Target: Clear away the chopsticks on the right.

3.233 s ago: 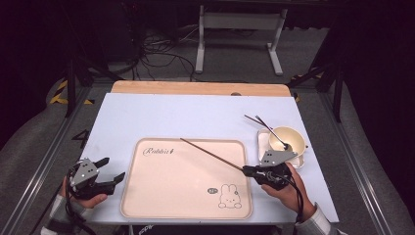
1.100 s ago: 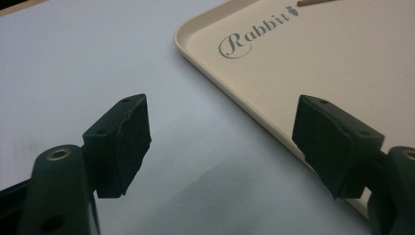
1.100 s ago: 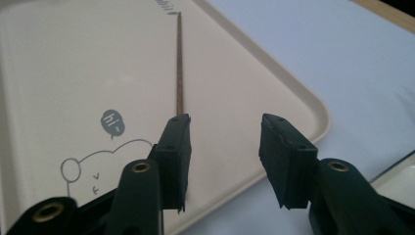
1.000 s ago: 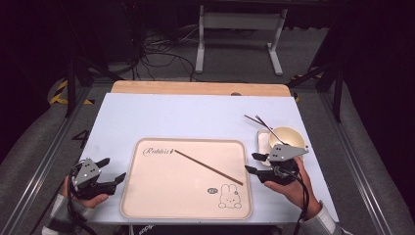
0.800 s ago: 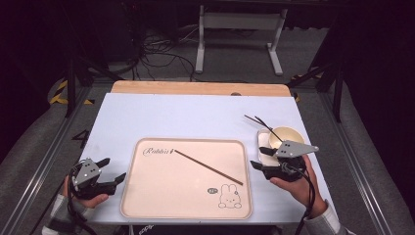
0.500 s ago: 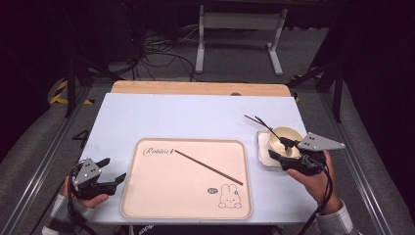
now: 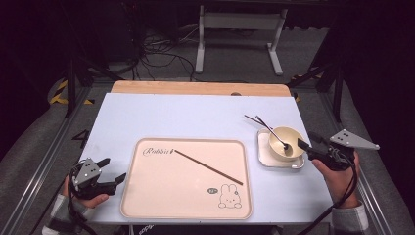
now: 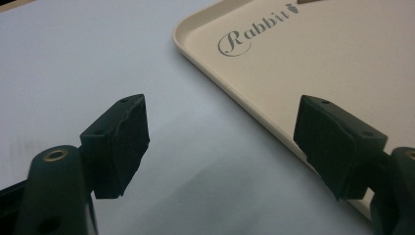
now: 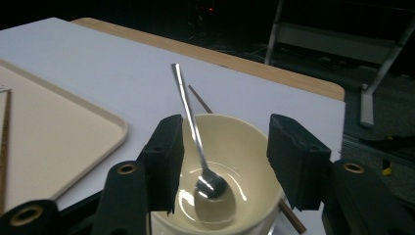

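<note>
Chopstick number one lies slantwise on the tray at lower centre, set down there moments ago. The right claw, empty, has since swung to the right edge of the frame beside the bowl, its jaws just narrowing yet spread with nothing between them. Likely next is the second chopstick, behind the bowl, partly hidden. A spoon leans inside. The left claw idles spread at lower left on the counter.
</note>
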Demonstrator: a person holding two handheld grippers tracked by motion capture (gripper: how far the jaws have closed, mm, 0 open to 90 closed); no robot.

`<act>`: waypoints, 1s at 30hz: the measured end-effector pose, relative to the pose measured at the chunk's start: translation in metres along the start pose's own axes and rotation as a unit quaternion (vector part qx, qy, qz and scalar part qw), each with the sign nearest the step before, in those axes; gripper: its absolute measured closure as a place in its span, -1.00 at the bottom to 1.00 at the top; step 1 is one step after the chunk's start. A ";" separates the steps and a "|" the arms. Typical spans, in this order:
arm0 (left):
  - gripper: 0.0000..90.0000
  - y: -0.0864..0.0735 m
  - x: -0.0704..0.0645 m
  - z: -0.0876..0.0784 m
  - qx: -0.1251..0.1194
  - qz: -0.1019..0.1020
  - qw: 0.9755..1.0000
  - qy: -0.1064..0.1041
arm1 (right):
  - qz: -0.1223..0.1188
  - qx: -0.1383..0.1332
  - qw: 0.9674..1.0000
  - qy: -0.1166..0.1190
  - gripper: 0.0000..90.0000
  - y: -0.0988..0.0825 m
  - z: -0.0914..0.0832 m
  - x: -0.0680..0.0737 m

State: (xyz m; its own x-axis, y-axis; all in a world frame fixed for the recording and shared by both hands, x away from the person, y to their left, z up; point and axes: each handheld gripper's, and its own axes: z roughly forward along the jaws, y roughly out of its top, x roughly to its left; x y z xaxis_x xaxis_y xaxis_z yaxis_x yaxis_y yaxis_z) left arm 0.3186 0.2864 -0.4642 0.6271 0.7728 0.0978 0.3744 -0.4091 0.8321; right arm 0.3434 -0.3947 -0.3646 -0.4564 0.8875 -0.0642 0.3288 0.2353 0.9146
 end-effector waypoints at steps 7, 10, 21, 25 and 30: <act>-0.52 0.000 0.000 0.000 0.003 0.002 1.000 0.001 | 0.045 0.017 0.999 -0.012 0.21 -0.019 0.006 -0.032; -0.52 0.000 0.000 0.001 0.004 0.003 1.000 0.000 | 0.063 0.041 0.997 -0.005 0.23 -0.029 0.015 -0.044; -0.52 0.000 0.000 0.000 0.001 0.001 1.000 0.001 | 0.085 0.059 0.995 -0.012 0.21 -0.042 0.025 -0.064; -0.52 0.000 0.000 0.000 0.003 0.002 1.000 0.000 | 0.089 0.066 0.994 -0.017 0.21 -0.044 0.025 -0.066; -0.52 0.000 0.000 0.001 0.004 0.003 1.000 0.000 | 0.090 0.089 0.992 -0.018 0.21 -0.051 0.031 -0.070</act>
State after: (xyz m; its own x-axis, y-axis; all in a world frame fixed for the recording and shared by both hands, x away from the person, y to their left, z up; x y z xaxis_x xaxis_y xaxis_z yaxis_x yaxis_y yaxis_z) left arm 0.3191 0.2859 -0.4647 0.6295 0.7703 0.1020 0.3768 -0.4174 0.8269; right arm 0.3843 -0.4562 -0.4192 -0.3473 0.9346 0.0764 0.5448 0.1348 0.8276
